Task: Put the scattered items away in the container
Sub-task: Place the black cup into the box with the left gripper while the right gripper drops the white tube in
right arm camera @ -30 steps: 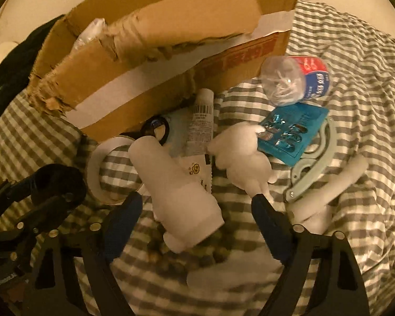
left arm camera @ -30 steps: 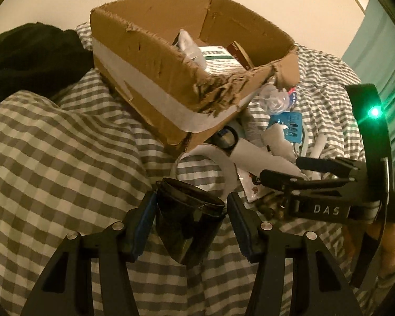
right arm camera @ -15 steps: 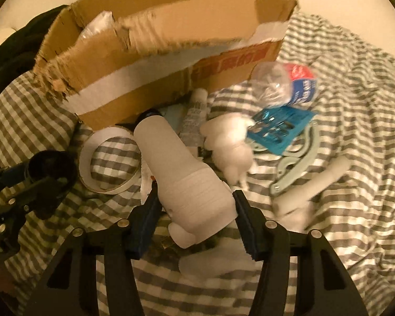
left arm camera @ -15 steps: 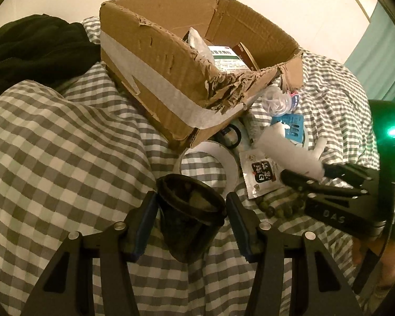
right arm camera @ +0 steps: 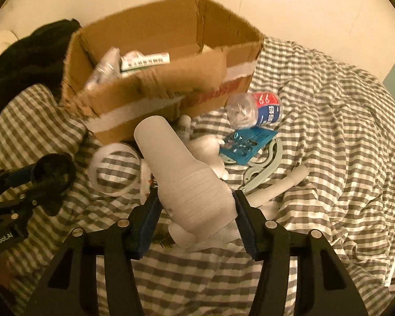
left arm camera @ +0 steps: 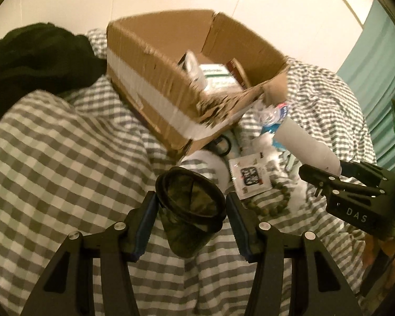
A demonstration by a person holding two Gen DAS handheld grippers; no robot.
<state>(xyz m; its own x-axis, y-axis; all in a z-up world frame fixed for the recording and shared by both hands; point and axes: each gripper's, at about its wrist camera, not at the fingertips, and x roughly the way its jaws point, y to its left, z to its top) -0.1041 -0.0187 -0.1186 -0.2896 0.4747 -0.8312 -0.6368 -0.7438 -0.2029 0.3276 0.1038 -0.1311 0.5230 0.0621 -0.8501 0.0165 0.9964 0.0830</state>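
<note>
My left gripper (left arm camera: 191,200) is shut on a dark camouflage cup (left arm camera: 189,210) with a black rim, held just above the checked bedcover. My right gripper (right arm camera: 196,200) is shut on a white bottle-shaped object (right arm camera: 176,168), lifted clear of the pile. The torn cardboard box (left arm camera: 150,89) stands behind both, open at the top, with packets inside. In front of it lie a tape ring (right arm camera: 113,171), a crushed plastic bottle (right arm camera: 255,110), a blue blister pack (right arm camera: 247,142), a pale green clip (right arm camera: 263,168), a sachet (left arm camera: 250,176) and a bead bracelet (left arm camera: 271,208).
A black garment (left arm camera: 34,60) is heaped left of the box. The grey-and-white checked bedcover (right arm camera: 329,131) rumples to the right. A pale wall rises behind the box and a teal curtain (left arm camera: 376,60) hangs at far right.
My right gripper closed on the white object and raised it off the bed. My left gripper rose a little with the cup. The box's inside now shows more.
</note>
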